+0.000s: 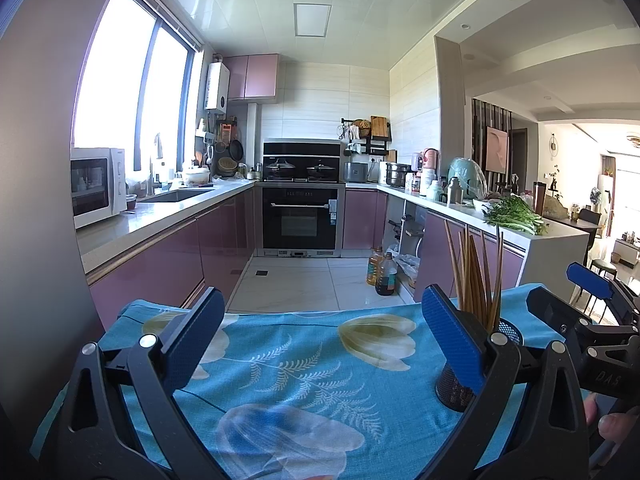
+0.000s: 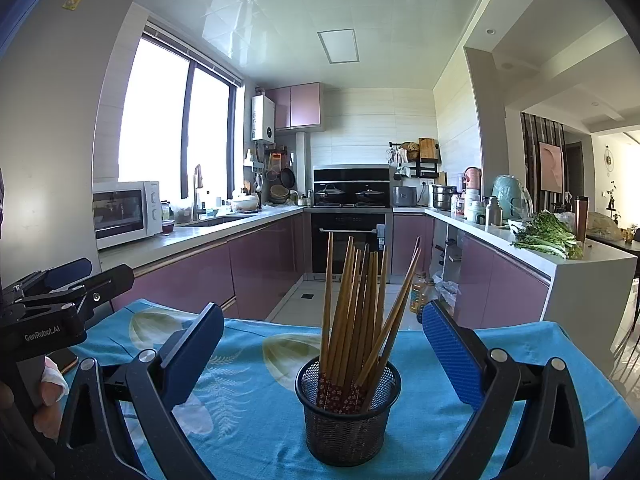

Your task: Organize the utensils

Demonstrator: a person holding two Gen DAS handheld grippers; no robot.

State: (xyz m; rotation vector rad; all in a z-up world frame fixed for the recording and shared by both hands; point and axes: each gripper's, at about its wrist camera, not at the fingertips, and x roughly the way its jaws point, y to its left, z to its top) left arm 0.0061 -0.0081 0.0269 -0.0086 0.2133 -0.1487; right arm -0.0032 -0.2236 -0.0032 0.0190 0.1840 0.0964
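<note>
Both grippers, left (image 1: 320, 344) and right (image 2: 322, 354), spread empty; mesh holder (image 2: 348, 412) ahead of right may tip if chopsticks (image 2: 360, 312) snag.

Daylight floods a kitchen through the large window (image 1: 132, 92) at left, which burns out to pure white in both wrist views. The glossy ceiling (image 2: 248, 4) catches a pale reflection of that window, while the recessed ceiling panel (image 1: 312, 20) looks unlit. A second overexposed patch glows in the far room (image 1: 616, 184) at right. Fisheye distortion bows the counters and walls, and dark vignetting rounds off the corners. The blue floral cloth (image 1: 304, 360) is evenly lit, its near edge slightly soft.
</note>
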